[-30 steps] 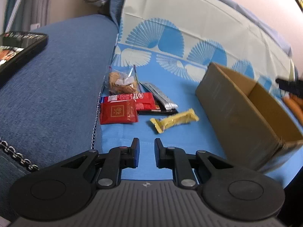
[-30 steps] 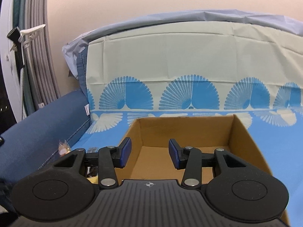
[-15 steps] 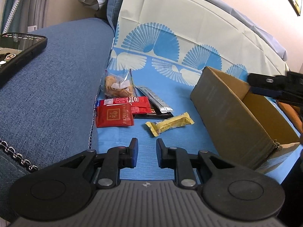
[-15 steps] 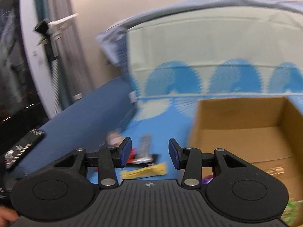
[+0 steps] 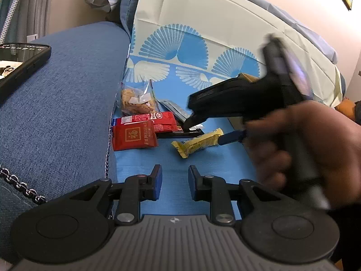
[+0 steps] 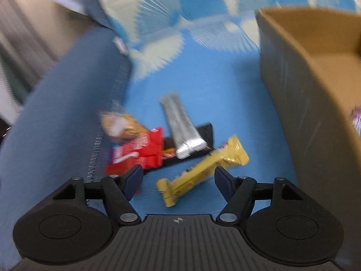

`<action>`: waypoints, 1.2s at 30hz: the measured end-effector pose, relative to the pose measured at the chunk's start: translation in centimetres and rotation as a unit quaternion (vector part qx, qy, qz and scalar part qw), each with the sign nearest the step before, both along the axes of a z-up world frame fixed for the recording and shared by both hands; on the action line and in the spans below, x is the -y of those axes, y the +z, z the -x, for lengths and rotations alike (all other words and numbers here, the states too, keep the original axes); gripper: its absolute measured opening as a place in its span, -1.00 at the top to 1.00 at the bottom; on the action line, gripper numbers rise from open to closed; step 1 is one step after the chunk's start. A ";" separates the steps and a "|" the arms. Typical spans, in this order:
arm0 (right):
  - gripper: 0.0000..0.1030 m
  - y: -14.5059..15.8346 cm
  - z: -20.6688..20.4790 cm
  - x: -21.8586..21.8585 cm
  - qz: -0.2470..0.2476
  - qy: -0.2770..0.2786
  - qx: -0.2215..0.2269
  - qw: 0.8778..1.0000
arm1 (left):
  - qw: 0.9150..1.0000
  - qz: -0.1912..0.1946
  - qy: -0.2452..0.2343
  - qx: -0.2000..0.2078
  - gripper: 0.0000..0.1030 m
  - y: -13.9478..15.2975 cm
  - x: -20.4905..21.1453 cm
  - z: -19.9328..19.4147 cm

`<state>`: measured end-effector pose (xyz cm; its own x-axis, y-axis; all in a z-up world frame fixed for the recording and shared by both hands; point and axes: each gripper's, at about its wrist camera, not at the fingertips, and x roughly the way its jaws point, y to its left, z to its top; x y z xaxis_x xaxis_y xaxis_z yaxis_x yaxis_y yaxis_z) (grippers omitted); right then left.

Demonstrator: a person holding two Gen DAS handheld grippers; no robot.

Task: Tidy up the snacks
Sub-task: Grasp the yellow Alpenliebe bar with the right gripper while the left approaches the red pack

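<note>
Yellow bar btwn spread pads of right tool.

A bright blue cloth printed with pale and blue fan motifs covers the seat beside a denim-blue sofa arm; on it lie a red packet with gold lettering, a yellow bar wrapper, a silver wrapper and a clear bag of tan biscuits; the cardboard box is plain brown; the left gripper is black with blue pads; a black phone shows a lit screen.
</note>
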<state>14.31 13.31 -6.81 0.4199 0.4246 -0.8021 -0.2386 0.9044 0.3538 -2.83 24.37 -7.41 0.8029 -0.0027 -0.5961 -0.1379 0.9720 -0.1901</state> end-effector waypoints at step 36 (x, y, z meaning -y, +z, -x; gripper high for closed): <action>0.51 -2.3 7.3 4.0 0.081 0.223 0.020 0.971 | 0.995 -0.049 0.056 -0.073 0.29 -1.4 0.8 -4.1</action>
<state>7.00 9.29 -9.07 0.2558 0.4405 -0.8605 -0.6303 0.7509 0.1970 1.26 23.59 -8.83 0.6991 0.1458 -0.7000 -0.2659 0.9618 -0.0653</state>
